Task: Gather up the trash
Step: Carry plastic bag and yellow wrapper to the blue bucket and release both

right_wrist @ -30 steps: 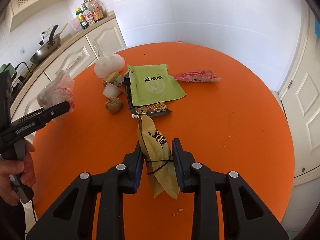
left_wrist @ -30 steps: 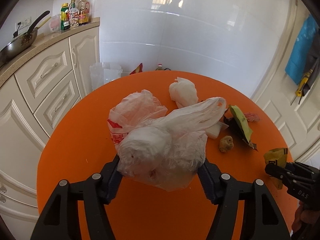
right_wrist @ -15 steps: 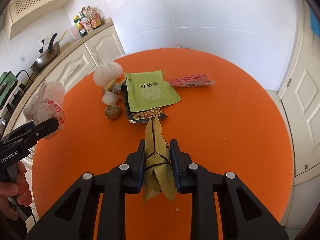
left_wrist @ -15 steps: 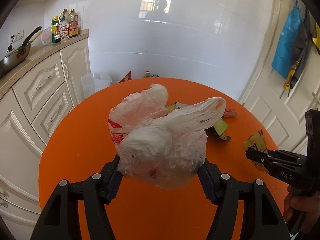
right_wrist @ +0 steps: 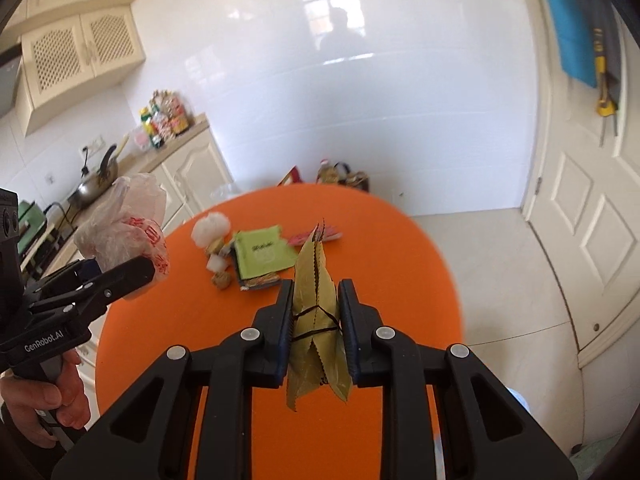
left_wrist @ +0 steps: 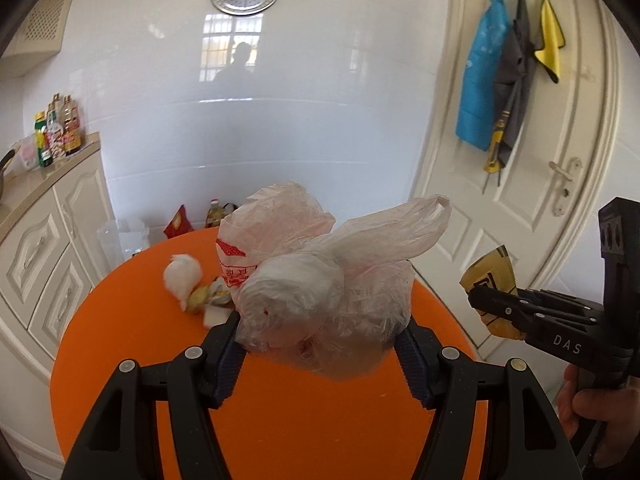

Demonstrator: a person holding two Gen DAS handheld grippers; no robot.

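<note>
Two hand-held grippers hang above a round orange table (right_wrist: 400,248), each carrying a piece of rubbish clear of the tabletop. The left gripper (left_wrist: 320,336) clasps a crumpled, translucent white plastic bag with red printing (left_wrist: 320,280) between its blue-padded jaws, which stand wide because the bag is bulky; one loose handle loop sticks out to the right. The right gripper (right_wrist: 316,320) pinches a folded yellow-green snack wrapper with saw-toothed edges (right_wrist: 316,312) upright between narrow jaws, a grip that suits a thin, flat packet and holds its ends free above and below.

More litter lies at the table's far side: a flat green packet (right_wrist: 262,254), a red wrapper (right_wrist: 316,236) just right of it, a wad of white tissue (right_wrist: 210,230) to the left, and a small brown lump (right_wrist: 221,280) nearer. With both pieces raised off the surface, the likely purpose is to carry them to a bin, though none shows in either view.
</note>
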